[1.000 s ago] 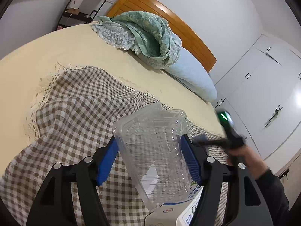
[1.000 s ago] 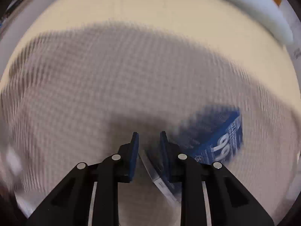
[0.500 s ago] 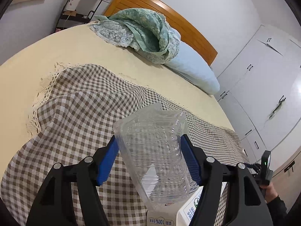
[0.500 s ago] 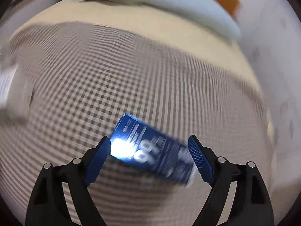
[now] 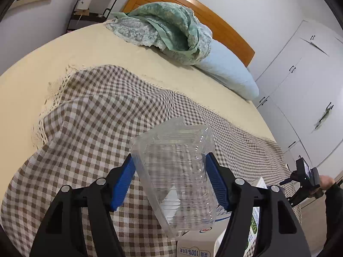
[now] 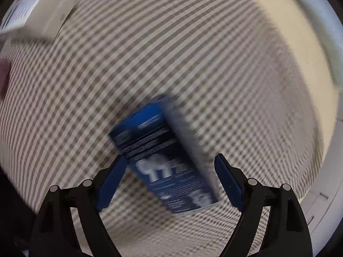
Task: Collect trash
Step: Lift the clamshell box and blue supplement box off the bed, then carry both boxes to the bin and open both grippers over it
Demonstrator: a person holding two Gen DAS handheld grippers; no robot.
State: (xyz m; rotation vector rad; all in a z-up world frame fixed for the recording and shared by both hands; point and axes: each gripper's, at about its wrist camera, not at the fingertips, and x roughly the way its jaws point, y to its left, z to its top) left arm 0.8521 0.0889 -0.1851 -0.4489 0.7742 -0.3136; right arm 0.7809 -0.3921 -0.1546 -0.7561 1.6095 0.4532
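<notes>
The right gripper [image 6: 169, 180] stands wide, nothing clamped, pointing steeply down over the dark blue printed cardboard box [image 6: 163, 160] lying on the brown-and-white checked cloth [image 6: 150, 53]. The box's long axis runs obliquely between the fingers. The left gripper [image 5: 170, 184] is occupied, clamped on a clear ribbed plastic container [image 5: 175, 175]; the right is nearer.

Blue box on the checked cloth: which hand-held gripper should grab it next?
Right. The right hand-held gripper is open, with the blue box between its pads, while the left hand-held gripper is clamped on the clear plastic container.
</notes>
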